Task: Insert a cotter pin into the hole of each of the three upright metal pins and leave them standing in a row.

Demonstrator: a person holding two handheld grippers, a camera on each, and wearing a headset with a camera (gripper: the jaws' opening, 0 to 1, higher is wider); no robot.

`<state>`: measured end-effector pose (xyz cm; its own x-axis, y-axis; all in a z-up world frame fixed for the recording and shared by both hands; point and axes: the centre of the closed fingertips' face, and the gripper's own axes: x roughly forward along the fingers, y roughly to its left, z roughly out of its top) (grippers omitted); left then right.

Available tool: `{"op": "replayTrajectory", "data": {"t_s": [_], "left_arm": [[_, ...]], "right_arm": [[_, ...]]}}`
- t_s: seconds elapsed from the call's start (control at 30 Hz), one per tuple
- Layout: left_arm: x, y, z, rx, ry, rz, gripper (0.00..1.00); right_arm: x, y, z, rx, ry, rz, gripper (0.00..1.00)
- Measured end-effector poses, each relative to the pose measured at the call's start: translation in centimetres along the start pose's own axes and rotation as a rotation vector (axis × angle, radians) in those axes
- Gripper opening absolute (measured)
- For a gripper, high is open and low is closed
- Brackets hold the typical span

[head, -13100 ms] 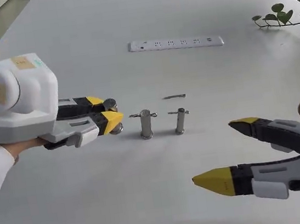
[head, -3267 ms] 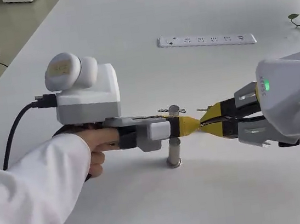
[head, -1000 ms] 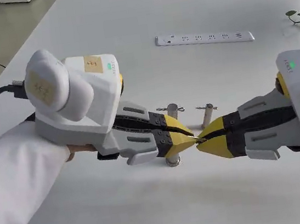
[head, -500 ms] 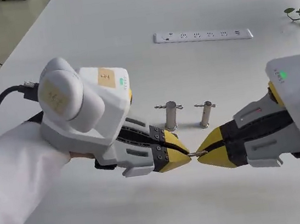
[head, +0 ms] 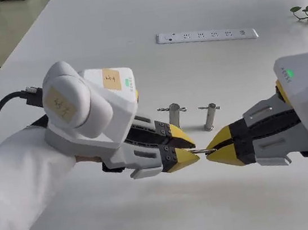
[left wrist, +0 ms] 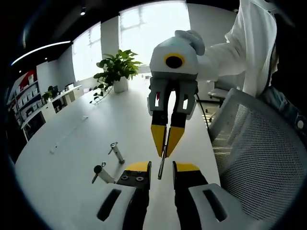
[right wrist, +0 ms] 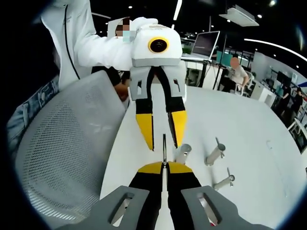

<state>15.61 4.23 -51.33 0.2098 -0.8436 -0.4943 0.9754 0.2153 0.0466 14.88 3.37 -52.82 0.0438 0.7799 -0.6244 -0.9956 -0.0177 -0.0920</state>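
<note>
At lower centre of the head view, the right claw (head: 211, 150) is clamped on one end of a cotter pin (head: 201, 151). Its long axis runs level across the frame, and its free end points left into the left claw (left wrist: 161, 166), whose jaws stand apart around it without gripping. Up-frame on the surface (head: 107, 59) stand one fitted metal pin (head: 174, 115) and a second fitted pin (head: 210, 116). In the right gripper view a third pin (right wrist: 182, 153), seemingly bare, lies just right of the cotter pin's line, so the right claw looks nearer for the insertion.

Bright window (left wrist: 153, 24) behind a white workbench (head: 129, 16), mesh chair (left wrist: 259, 143)
</note>
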Motion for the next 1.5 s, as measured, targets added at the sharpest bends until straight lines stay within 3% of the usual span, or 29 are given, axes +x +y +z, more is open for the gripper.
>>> {"op": "replayTrajectory", "data": {"t_s": [0.13,0.2,0.3,0.5,0.53,0.7,1.13,1.5], "left_arm": [[-0.2,0.9,-0.5,-0.004,0.007,0.046,0.27],[-0.4,2.1,-0.4,-0.037,-0.031,0.111,0.29],[-0.6,2.9,-0.6,-0.075,-0.064,0.150,0.33],[-0.3,4.2,-2.4,-0.139,-0.058,0.207,0.32],[-0.2,4.2,-2.7,-0.153,-0.053,0.211,0.31],[0.6,4.1,-4.3,-0.183,-0.020,0.213,0.29],[2.3,4.2,-6.5,-0.242,0.014,0.208,0.25],[2.3,4.5,-7.1,-0.279,0.014,0.216,0.12]], "right_arm": [[-0.1,-1.1,-0.9,0.029,0.013,-0.034,0.00],[-0.1,-1.5,-1.3,0.036,0.022,-0.044,0.00],[0.1,-2.0,-1.7,0.060,0.028,-0.056,0.00],[0.5,-2.9,-2.6,0.092,0.055,-0.079,0.00],[0.6,-3.5,-3.0,0.097,0.062,-0.086,0.00],[0.8,-3.4,-3.6,0.106,0.086,-0.089,0.00],[1.4,-3.0,-3.8,0.112,0.094,-0.080,0.00],[2.0,-2.9,-3.4,0.103,0.103,-0.062,0.00]]}}
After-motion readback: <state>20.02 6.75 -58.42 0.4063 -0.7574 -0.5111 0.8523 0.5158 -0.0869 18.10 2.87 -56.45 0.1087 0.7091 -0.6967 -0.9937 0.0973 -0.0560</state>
